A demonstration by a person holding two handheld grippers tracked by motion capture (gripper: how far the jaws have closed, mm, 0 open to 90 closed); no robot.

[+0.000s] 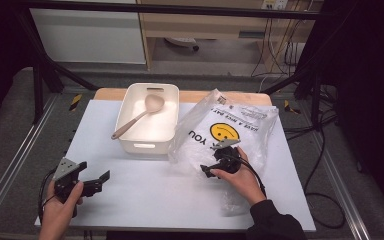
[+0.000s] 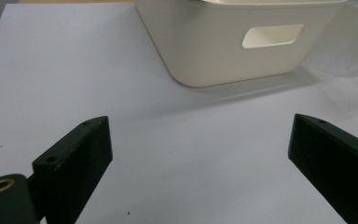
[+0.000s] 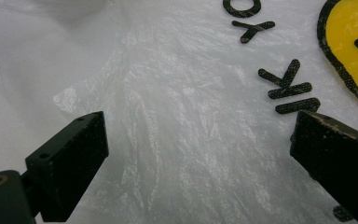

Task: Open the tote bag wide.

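Plastic bag point(image 1: 230, 132) lying crumpled on the worktop point(image 1: 145, 190), at 3 o'clock from the bin point(image 1: 149, 119) and touching it; spoon point(image 1: 139, 116) resting inside the bin. Right gripper point(image 1: 215, 167) over the bag's near edge, fingers point(image 3: 67, 161) spread wide, grasping nothing. Left gripper point(image 1: 97, 181) at 8 o'clock of the worktop, fingers point(image 2: 74, 163) likewise released, above bare surface. Probably very light, thin, limp and slippery; best pinched at a raised fold or the rim rather than a flat stretch.

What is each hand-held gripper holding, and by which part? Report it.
Nothing. The left hand-held gripper is open above bare table; the right hand-held gripper is open over the plastic bag.
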